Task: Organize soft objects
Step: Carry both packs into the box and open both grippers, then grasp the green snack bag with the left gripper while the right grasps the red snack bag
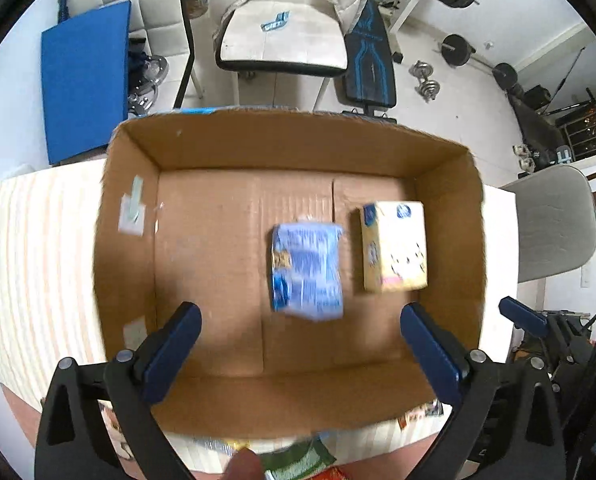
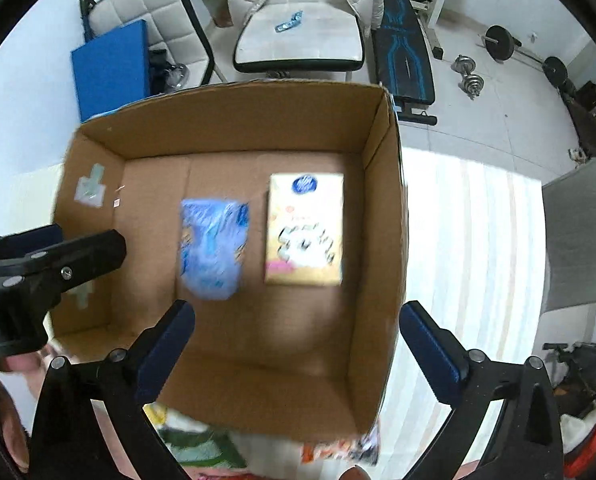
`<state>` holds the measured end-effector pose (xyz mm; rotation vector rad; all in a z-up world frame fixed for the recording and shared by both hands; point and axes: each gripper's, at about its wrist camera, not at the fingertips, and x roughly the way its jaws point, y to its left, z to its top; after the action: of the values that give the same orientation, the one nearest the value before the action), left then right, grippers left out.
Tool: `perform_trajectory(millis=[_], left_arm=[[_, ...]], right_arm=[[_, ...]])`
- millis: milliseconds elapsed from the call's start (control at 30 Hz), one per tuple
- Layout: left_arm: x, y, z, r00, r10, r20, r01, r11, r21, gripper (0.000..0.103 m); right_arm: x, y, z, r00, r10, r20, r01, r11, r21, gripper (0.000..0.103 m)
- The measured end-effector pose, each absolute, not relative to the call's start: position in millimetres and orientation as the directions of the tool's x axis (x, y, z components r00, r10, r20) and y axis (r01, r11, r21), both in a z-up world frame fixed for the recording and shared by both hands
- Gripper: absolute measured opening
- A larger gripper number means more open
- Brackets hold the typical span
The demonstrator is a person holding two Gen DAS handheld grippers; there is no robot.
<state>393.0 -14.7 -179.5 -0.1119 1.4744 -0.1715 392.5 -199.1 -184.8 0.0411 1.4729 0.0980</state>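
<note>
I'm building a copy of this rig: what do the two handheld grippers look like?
Both the left gripper and the right gripper have matte black angular frames with silver rivets, and two flat dark blue fingers. The left one's body, seen from the right wrist, carries white lettering, partly cut off.

Both wrist views steeply downward, close above shared cardboard box [image 1: 289, 148]

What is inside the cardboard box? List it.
Inside the cardboard box: a blue soft pack mid-floor and a yellow pack beside it, toward the right wall. The rest of the floor is bare cardboard. Whatever lies under the packs is covered.
</note>
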Motion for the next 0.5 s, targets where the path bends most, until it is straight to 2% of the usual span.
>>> perform_trajectory(millis=[133, 233, 400, 500], left_arm=[[343, -4, -157, 0.189, -0.086, -0.978, 0.058, 0.995, -0.077, 0.102], [290, 6, -150, 0.233, 0.035, -0.972, 0.081, 0.995, 0.055, 0.102], [204, 17, -180, 0.272, 0.303, -0.913, 0.187, 0.914, 0.359, 0.102], [173, 22, -205, 0.242, 0.358, -0.902, 0.244, 0.877, 0.414, 0.102]], right_arm=[[336, -204, -166, 0.114, 0.139, -0.984, -0.006, 0.990, 0.139, 0.103], [275, -215, -175, 0.069, 0.204, -0.977, 0.098, 0.973, 0.210, 0.103], [159, -219, -239, -0.115, 0.378, -0.919, 0.344, 0.883, 0.320, 0.103], [101, -205, -288, -0.225, 0.447, -0.866, 0.466, 0.830, 0.307, 0.103]])
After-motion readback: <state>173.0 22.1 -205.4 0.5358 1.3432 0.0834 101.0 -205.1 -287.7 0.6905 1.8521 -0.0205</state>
